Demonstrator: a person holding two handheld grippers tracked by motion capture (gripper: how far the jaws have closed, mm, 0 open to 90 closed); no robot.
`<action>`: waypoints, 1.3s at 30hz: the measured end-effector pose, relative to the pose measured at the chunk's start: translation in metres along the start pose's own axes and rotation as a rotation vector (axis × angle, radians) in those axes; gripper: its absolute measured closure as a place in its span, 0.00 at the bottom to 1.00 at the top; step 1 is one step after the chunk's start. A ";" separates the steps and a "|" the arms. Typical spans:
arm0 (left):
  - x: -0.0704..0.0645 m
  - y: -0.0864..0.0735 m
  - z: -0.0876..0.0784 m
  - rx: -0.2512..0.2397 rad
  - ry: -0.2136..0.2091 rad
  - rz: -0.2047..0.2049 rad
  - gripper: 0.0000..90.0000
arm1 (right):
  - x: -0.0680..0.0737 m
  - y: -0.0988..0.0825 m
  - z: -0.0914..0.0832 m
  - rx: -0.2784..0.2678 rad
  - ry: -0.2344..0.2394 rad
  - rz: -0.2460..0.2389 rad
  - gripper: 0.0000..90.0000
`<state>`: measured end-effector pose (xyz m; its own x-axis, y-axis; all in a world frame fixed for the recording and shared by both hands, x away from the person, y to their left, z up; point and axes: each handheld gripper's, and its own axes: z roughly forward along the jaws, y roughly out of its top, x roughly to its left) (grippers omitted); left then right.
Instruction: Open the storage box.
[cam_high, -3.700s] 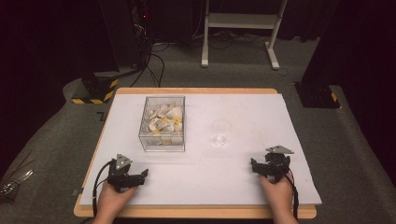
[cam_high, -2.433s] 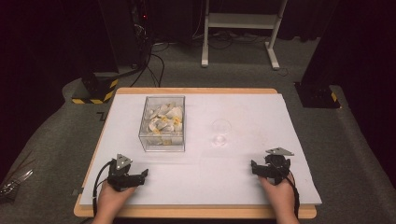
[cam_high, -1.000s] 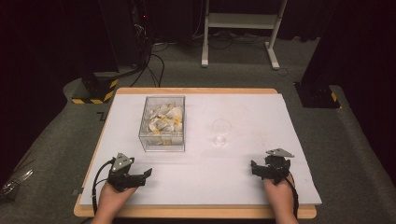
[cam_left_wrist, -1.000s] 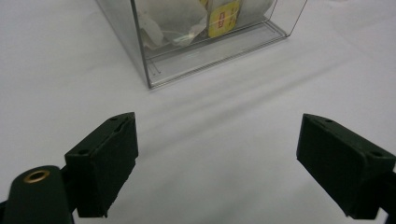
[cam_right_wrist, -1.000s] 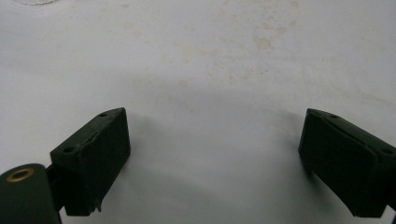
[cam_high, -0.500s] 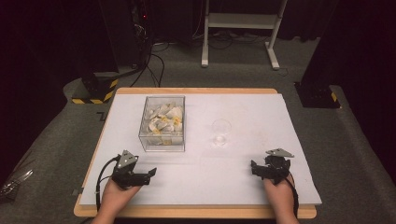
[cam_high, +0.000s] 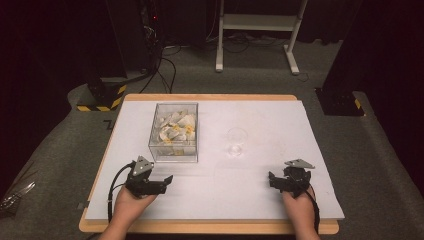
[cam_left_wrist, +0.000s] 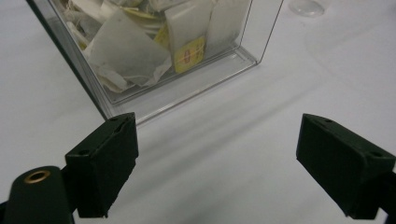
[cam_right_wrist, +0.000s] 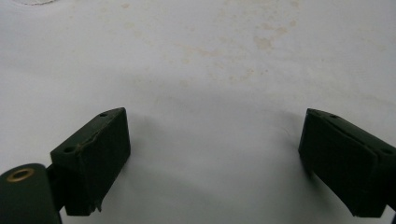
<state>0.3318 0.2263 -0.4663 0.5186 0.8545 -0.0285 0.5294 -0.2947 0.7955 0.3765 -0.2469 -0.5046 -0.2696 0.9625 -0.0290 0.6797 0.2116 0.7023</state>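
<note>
I am holding my left claw (cam_high: 161, 181) wide open and empty, pointing at the clear box (cam_high: 174, 132) of tea bags (cam_left_wrist: 140, 37) just ahead of it on the counter (cam_high: 280, 125), while my right claw (cam_high: 274, 180), equally open and empty, is sitting well apart.

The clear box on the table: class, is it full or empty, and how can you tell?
Partly full. The clear box holds a heap of white tea-bag sachets with yellow tags, seen through its walls; the heap stops short of the rim.
</note>
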 end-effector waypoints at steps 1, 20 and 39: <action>0.000 0.001 0.000 -0.004 0.001 0.002 0.15 | 0.000 0.000 0.000 0.000 0.000 0.000 0.10; 0.000 0.018 0.010 -0.064 -0.011 0.000 0.16 | -0.001 0.000 0.000 0.000 0.003 0.011 0.11; 0.006 0.032 0.025 -0.091 0.002 -0.026 0.17 | -0.001 0.000 0.000 0.000 0.002 0.012 0.11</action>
<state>0.3688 0.2115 -0.4558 0.5043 0.8621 -0.0487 0.4792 -0.2325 0.8463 0.3763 -0.2477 -0.5045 -0.2628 0.9647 -0.0192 0.6830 0.2000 0.7025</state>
